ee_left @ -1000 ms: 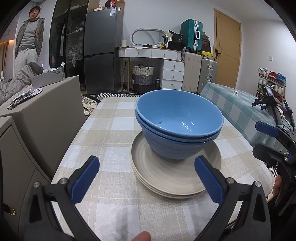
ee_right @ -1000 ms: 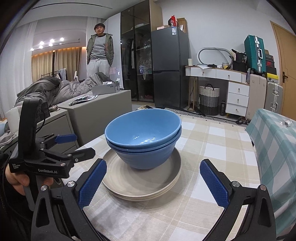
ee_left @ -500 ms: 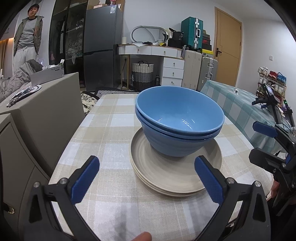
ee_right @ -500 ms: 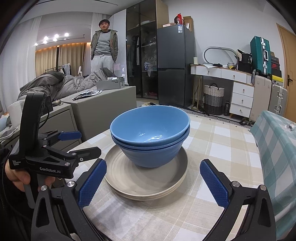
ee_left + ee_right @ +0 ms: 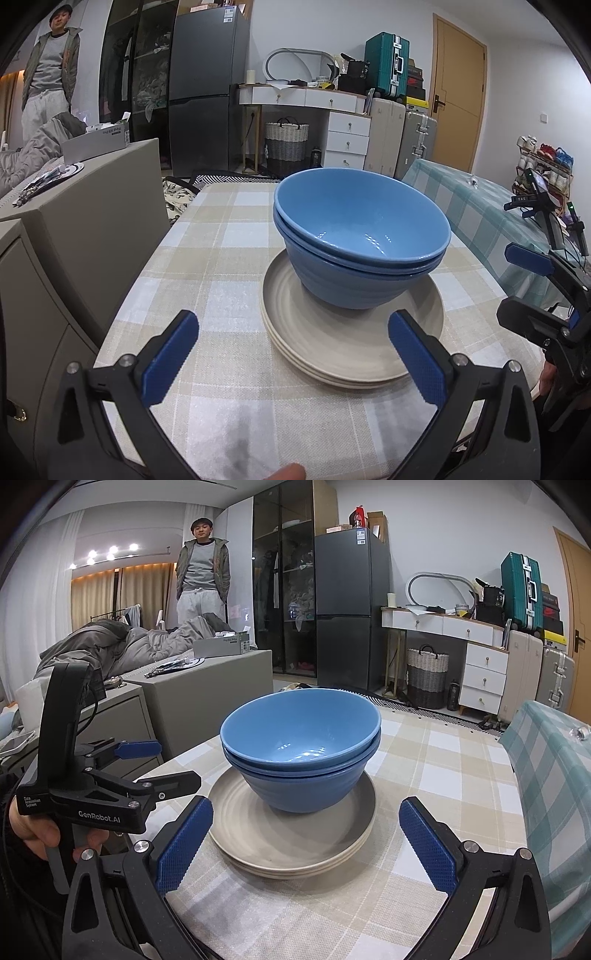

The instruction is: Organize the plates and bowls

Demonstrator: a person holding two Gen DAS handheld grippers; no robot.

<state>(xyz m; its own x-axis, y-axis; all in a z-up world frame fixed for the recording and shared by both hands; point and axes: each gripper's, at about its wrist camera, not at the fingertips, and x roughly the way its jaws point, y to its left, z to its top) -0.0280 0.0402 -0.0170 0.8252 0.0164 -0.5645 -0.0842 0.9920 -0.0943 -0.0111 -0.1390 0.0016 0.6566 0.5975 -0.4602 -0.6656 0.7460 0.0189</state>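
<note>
Checkered surface (image 5: 229,236) unchanged: blue bowls (image 5: 360,236) still nested on plates (image 5: 351,343); both tools, left (image 5: 291,354) and right (image 5: 306,842), still spread apart at six o'clock, empty — stacking looks finished.

A checked tablecloth (image 5: 221,258) in beige and pale blue fills the lower middle of the left wrist view; a teal checked cloth (image 5: 546,775) covers a surface at the right edge of the right wrist view; a grey cabinet (image 5: 92,206) stands at the left, a grey box (image 5: 96,138) on its top; a dark fridge (image 5: 349,609) rises in the upper middle; beside it, toward the right, a white desk with drawers (image 5: 480,657), a woven basket (image 5: 427,675) under it; a teal suitcase (image 5: 386,66) sits upper right, near a wooden door (image 5: 458,96); a person in a grey top (image 5: 202,576) stands upper left; shoes on a rack (image 5: 543,158) show far right.
</note>
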